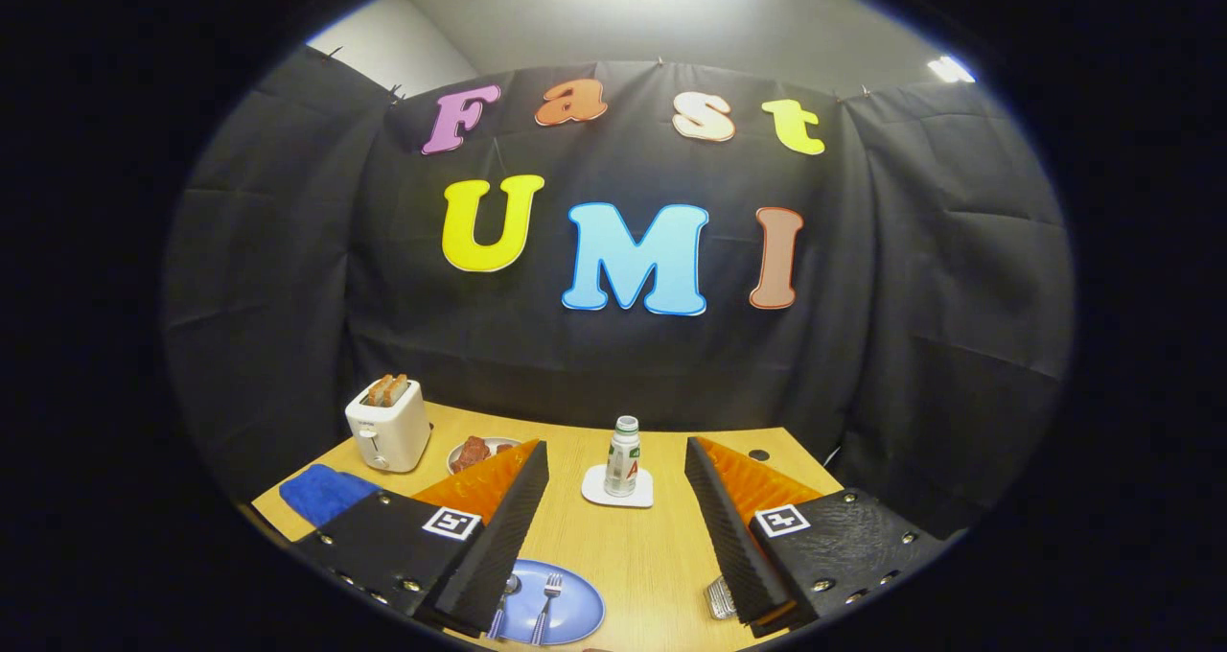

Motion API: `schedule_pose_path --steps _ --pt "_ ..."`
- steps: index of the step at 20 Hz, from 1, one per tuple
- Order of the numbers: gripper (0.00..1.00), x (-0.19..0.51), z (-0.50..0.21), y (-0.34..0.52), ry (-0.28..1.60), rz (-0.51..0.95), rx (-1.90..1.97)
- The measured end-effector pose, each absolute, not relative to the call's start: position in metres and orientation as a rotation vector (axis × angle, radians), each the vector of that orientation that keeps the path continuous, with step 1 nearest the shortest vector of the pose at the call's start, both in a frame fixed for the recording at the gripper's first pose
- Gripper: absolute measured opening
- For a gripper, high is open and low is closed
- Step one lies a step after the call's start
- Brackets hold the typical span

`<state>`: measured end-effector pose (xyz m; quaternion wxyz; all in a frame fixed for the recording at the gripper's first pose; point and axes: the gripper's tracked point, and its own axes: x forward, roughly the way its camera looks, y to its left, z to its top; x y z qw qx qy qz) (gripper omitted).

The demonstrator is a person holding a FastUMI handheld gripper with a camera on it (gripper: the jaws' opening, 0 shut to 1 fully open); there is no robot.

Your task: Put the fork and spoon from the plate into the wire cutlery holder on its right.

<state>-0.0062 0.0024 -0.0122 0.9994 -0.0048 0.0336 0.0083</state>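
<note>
Lying side by side on the blue plate (575, 614), the fork (547, 602) and the spoon (504, 602) sit low between the fingers, the spoon partly hidden behind the left finger and the fork just beside it toward the middle. The wire cutlery holder (719, 598) peeks out at the inner edge of the right finger, apart from the plate across a bare strip of table (633, 556). The hand-held gripper (616, 537) hangs above all this with its fingers spread wide and nothing between them, so the task looks unstarted. To do the first pick well, it would probably pay to tip down over the plate, centre one handle between the fingers, and close across the thin shank rather than along it, since flat metal on a smooth plate may slide or pivot. Farther off stand a small bottle (623, 455) on a white coaster (618, 489), a dish of food (476, 453), a toaster (387, 425) with bread, and a blue cloth (321, 494).
</note>
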Motion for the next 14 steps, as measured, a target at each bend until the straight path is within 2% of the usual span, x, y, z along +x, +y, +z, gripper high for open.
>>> schedule_pose_path --steps 14 --pt "0.89 0.004 -0.114 0.037 0.433 0.132 -0.064"
